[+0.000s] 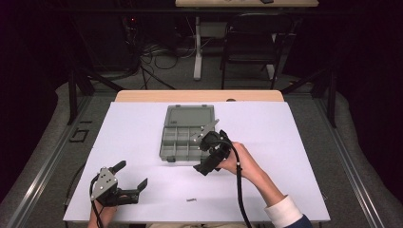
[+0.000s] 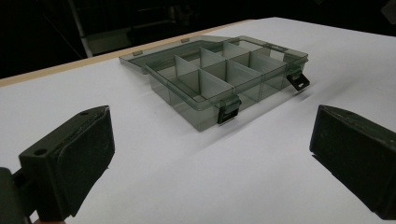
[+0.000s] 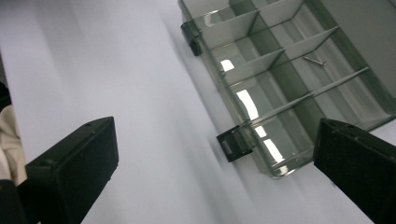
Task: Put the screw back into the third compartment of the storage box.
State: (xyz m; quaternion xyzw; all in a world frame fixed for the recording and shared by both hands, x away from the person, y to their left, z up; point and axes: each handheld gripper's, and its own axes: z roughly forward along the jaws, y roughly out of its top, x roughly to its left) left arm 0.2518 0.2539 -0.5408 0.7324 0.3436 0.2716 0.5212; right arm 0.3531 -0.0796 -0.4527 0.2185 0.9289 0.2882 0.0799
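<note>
White table (image 1: 142, 123) w/ open grey compartment box (image 1: 183, 140) at centre, lid flat behind it; right gripper (image 1: 207, 167) just beside box's near-right corner, jaws apart, empty; left gripper (image 1: 131, 175) near front-left edge, jaws apart, empty; tiny screw (image 1: 191, 200) lies btwn them near front edge.

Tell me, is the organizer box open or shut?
Open. The box has its lid folded flat back on the table, and its compartments show bare from above.
</note>
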